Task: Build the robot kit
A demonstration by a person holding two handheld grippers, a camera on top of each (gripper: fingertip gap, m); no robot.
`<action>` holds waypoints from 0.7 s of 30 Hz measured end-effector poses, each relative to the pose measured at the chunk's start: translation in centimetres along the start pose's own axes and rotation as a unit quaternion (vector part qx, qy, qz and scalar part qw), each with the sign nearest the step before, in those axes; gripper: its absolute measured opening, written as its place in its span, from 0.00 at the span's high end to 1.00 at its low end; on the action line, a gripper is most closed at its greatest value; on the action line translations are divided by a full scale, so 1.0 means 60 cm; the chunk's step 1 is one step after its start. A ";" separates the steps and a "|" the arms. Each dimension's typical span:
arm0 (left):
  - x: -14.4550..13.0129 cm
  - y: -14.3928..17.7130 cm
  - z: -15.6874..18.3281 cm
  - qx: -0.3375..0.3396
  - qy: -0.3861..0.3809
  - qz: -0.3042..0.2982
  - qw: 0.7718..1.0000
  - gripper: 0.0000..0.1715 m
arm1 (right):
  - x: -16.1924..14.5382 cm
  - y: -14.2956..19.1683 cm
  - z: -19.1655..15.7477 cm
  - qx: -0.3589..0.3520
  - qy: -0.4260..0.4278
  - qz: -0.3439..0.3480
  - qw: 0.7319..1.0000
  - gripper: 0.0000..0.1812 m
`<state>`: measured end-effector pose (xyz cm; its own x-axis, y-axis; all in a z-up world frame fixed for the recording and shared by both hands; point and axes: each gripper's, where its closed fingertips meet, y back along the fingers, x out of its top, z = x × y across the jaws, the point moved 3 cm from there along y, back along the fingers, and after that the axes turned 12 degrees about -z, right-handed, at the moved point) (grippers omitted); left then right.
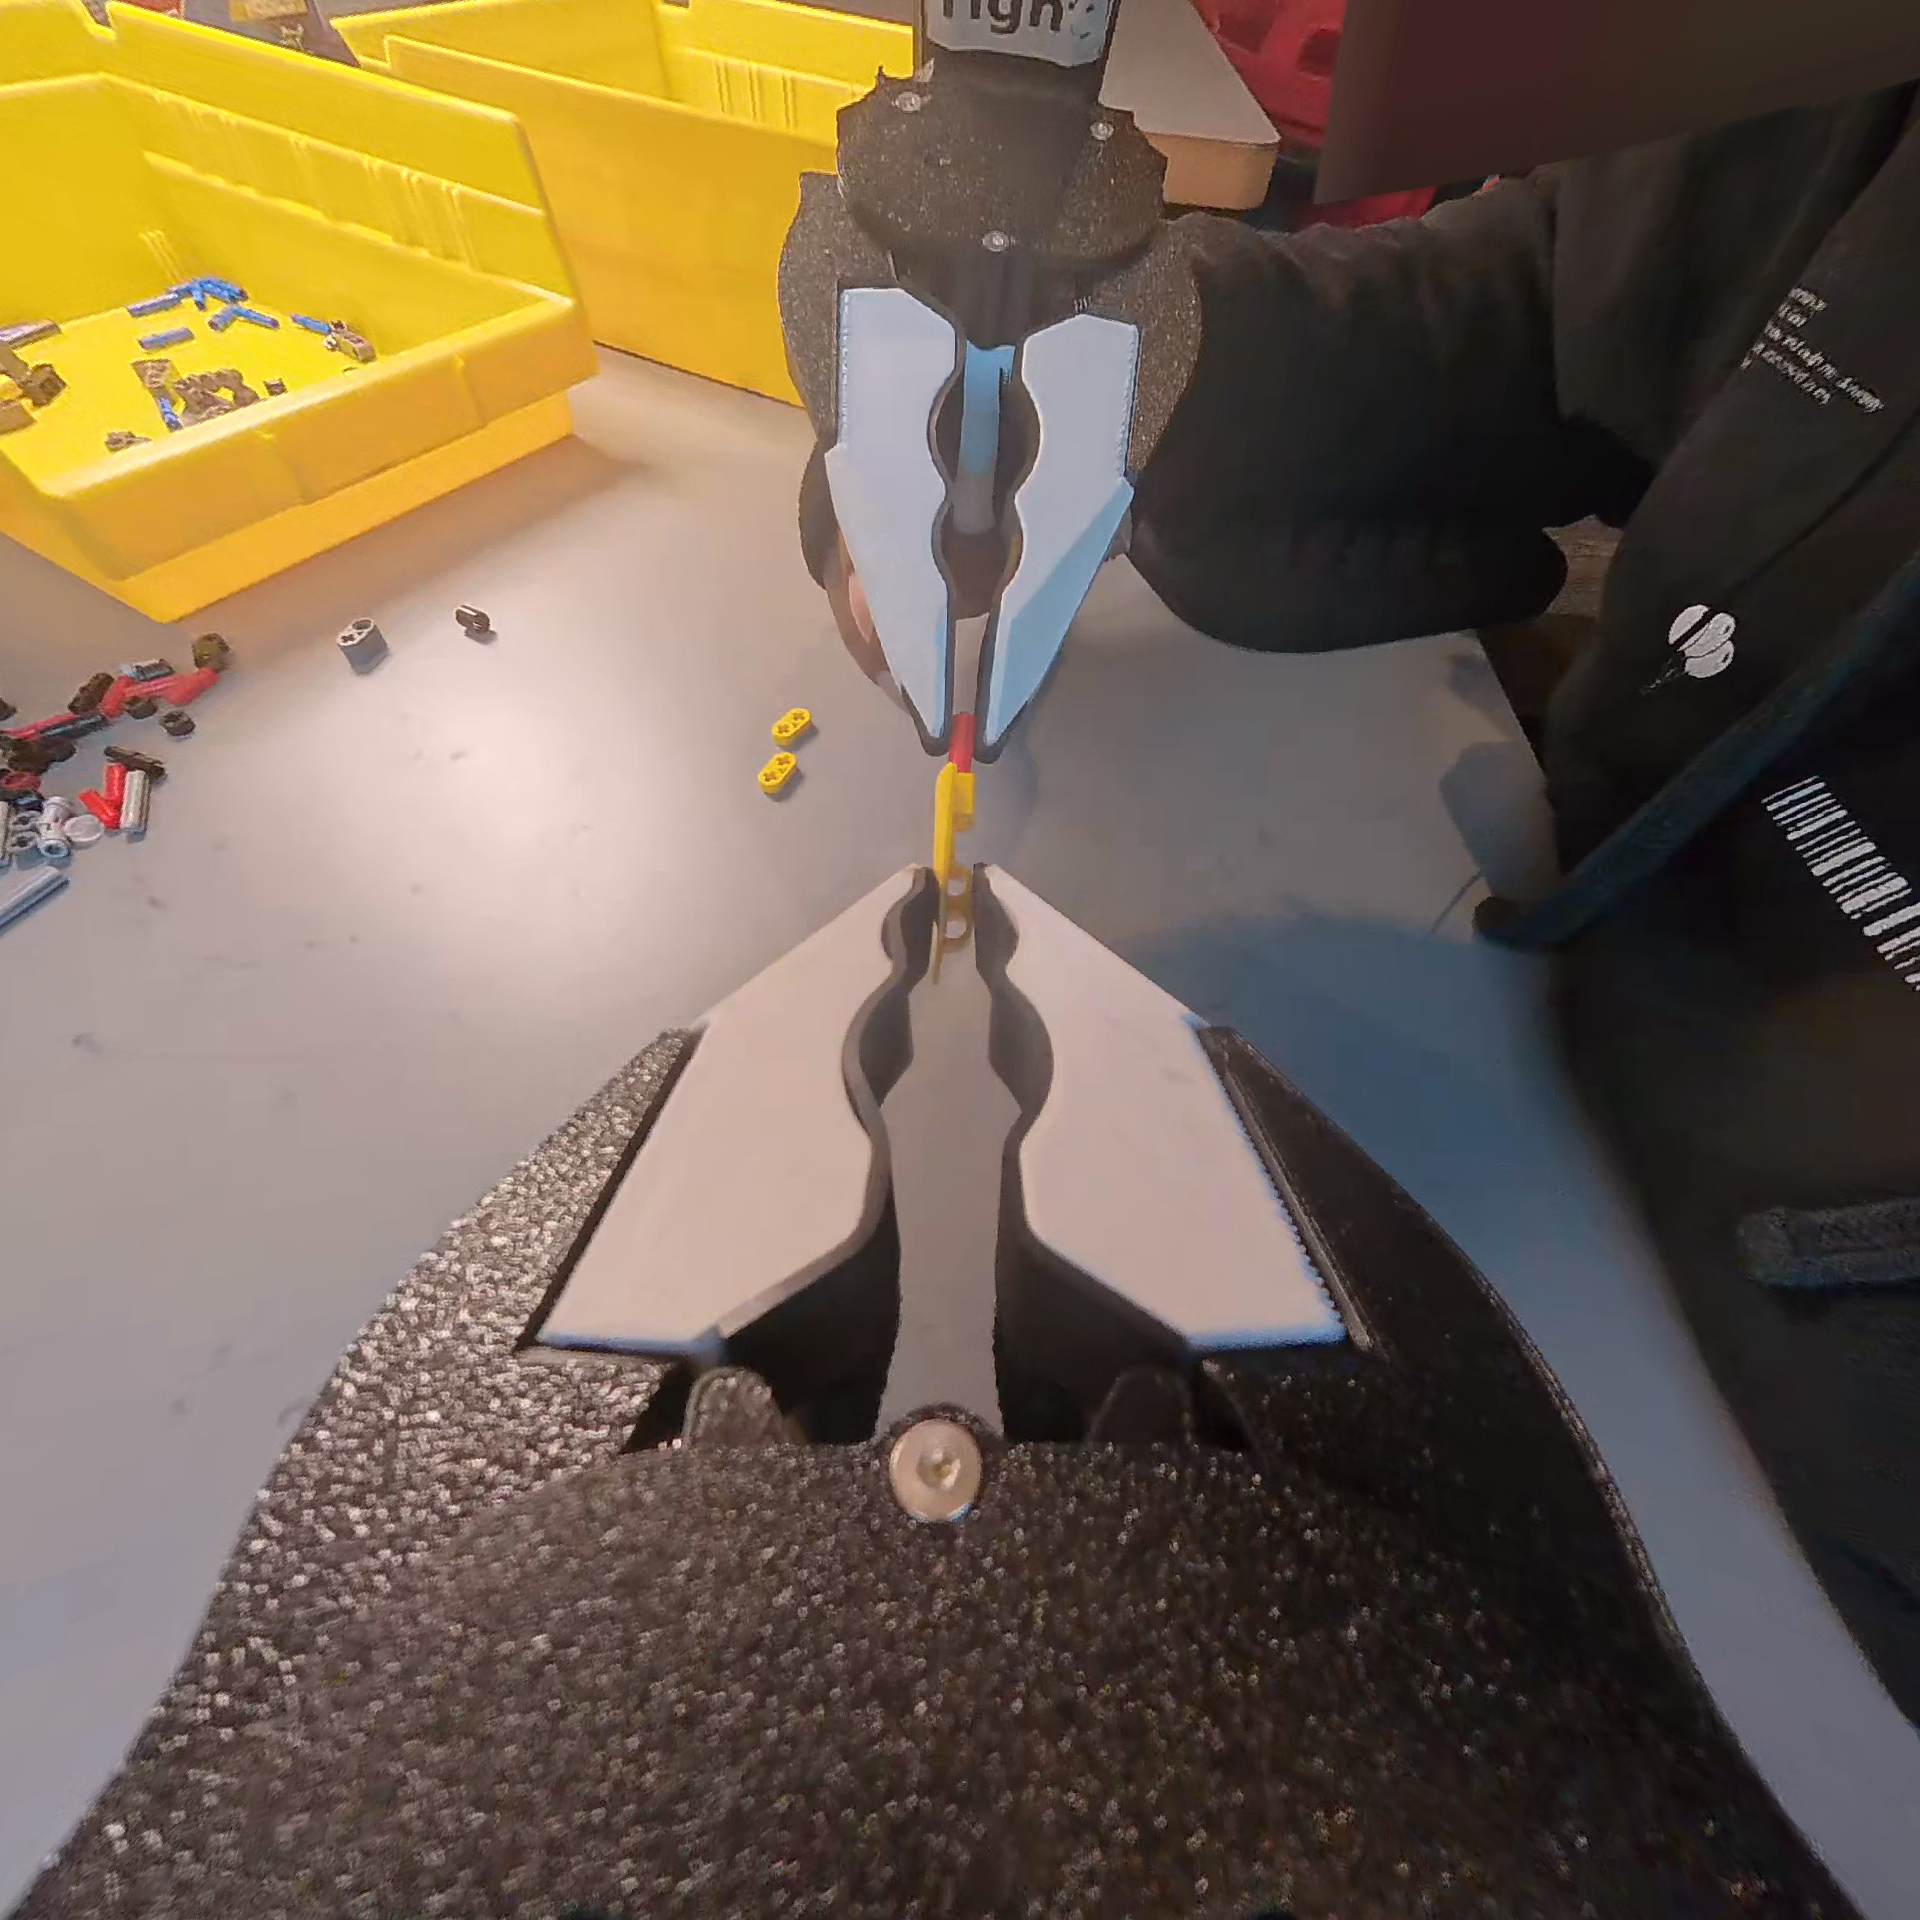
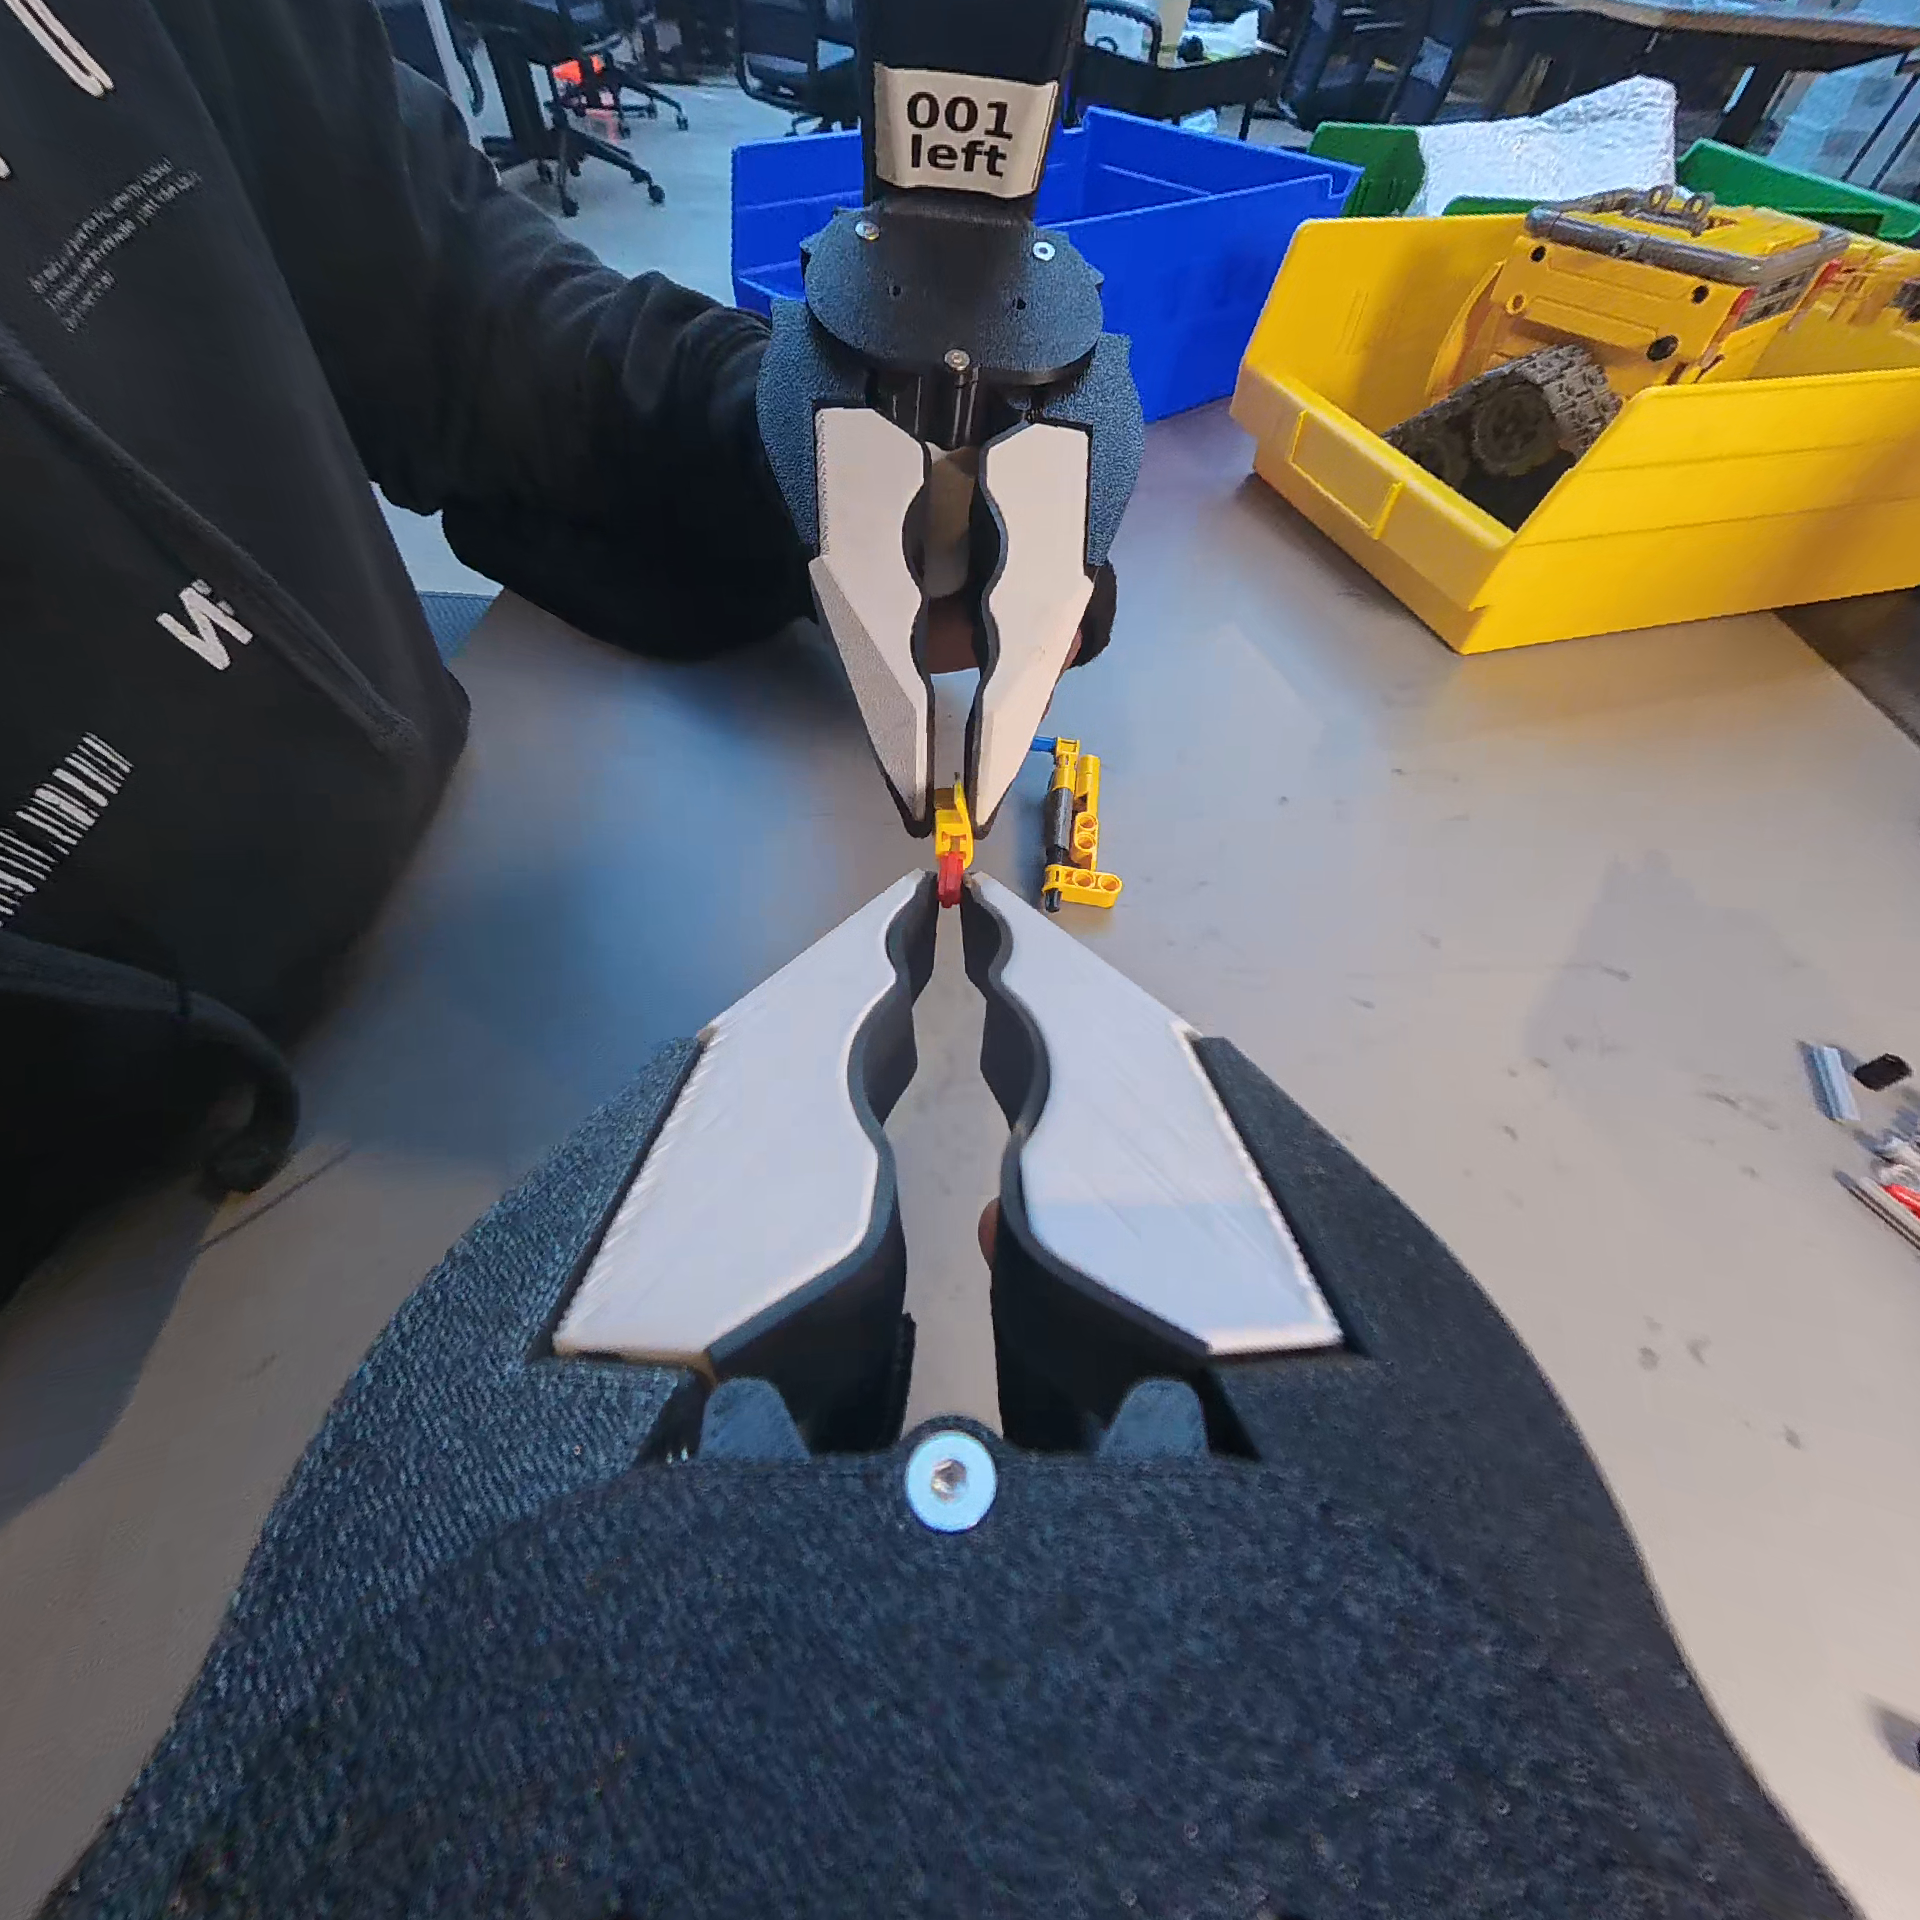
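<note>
My left gripper is shut on a thin yellow beam with holes, held above the grey table. My right gripper faces it tip to tip and is shut on a small red pin whose end meets the yellow beam's far end. In the right wrist view my right gripper pinches the red pin, and the left gripper opposite holds the yellow beam. A person's black-sleeved arms hold both grippers.
Yellow bins with small blue and dark parts stand at the left, loose parts and two yellow connectors on the table. A small yellow-black assembly lies near the tips. A yellow bin with a tracked model and a blue bin stand behind. The grippers are tip to tip, or close to it.
</note>
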<state>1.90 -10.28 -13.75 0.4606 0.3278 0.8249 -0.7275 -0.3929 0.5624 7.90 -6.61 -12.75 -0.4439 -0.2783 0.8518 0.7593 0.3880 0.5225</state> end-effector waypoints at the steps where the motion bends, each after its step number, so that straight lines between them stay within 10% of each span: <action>1: 0.000 0.000 0.001 -0.001 0.000 0.000 1.000 0.97 | 0.000 0.000 0.000 0.001 -0.001 0.001 1.000 0.98; 21: 0.013 0.001 0.014 0.002 -0.010 0.029 1.000 0.97 | 0.012 0.009 -0.009 0.025 -0.009 0.017 1.000 0.98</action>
<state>2.61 -10.79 -13.03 0.4271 0.2870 0.8574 -0.7515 -0.4146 0.5131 8.27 -7.08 -11.89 -0.4273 -0.2486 0.8692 0.7493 0.4407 0.4944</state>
